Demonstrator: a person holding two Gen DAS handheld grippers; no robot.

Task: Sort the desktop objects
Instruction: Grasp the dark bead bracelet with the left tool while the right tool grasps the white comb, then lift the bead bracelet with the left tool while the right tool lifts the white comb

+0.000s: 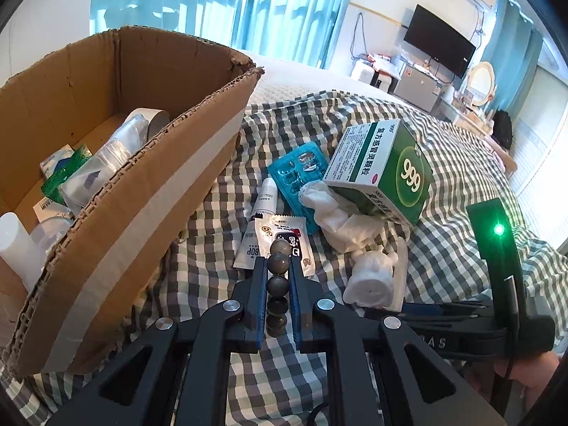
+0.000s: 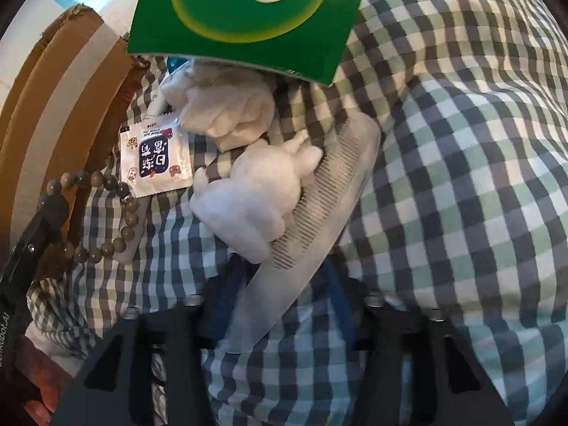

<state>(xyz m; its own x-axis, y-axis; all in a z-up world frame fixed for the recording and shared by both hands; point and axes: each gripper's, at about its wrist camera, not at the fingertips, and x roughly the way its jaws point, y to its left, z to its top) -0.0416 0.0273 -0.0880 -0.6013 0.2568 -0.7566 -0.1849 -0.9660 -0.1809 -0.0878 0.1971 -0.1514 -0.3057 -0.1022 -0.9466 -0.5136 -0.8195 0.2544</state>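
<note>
Checked bedcover point(image 1: 461, 163) carries the clutter beside your cardboard box point(image 1: 149, 191). Your left gripper point(image 1: 278, 266) pinches the bead bracelet point(image 1: 278, 266) near it; your right gripper point(image 2: 280, 284) straddles the clear comb point(image 2: 312, 206), fingers spread.

Checked green-and-grey bedcover point(image 1: 461, 163) lying rumpled across the bed, pale blue curtains point(image 1: 220, 3) hanging over bright windows, black television point(image 1: 440, 41) sitting dark on the far wall, oval mirror point(image 1: 481, 80) standing nearby
</note>
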